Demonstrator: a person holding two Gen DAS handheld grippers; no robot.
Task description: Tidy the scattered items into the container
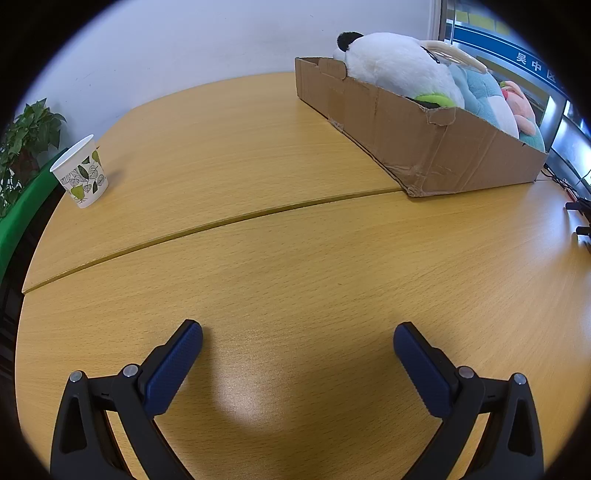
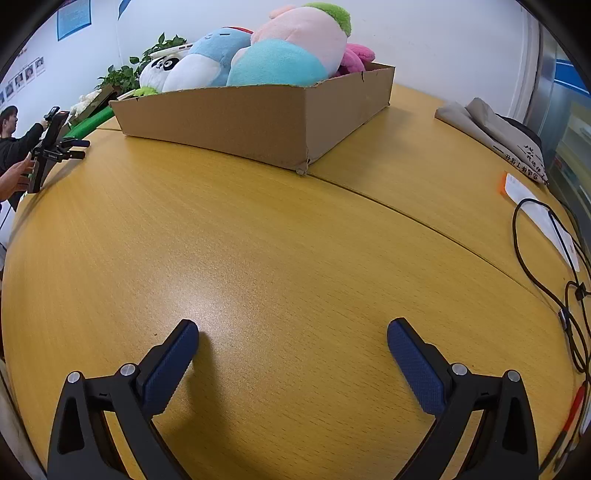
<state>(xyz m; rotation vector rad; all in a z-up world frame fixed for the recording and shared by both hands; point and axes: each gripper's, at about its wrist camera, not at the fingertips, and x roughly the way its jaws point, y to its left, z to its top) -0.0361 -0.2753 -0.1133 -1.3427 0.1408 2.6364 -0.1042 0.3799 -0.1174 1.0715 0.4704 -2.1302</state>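
left gripper (image 1: 297, 334): fingers spread wide, nothing between them, hanging low over bare table (image 1: 295, 258)
right gripper (image 2: 292, 332): same deal, spread wide and empty, low over the wood
box (image 1: 424, 136): cardboard, sits ahead and to the right of the left gripper; from the right one it's ahead, a bit left (image 2: 258, 122)
toys in box: panda (image 1: 395, 62), a blue plush (image 2: 218, 44), a pink one with a green tuft (image 2: 310, 33), a magenta one (image 2: 356, 55), all piled above the rim
paper cup (image 1: 83, 173): leaf print, upright, far ahead-left of the left gripper near the table edge, well apart from the box
stage: looks basically done to me, no loose toys on the table in either view; can't tell if the cup counts as one of the items
how I'd do it: if the cup goes in, swing the left gripper over to it, come in level with a finger on each side of the wall, squeeze gently since paper crushes easily, and drop it at the panda end where there's a gap
pose: both grippers tilt slightly down, fingers pointing across the table toward the box
other stuff: folded grey cloth (image 2: 491, 129), black cable (image 2: 535, 258) and a white card (image 2: 539, 218) off to the right of the right gripper; plant (image 1: 26, 147) beyond the cup
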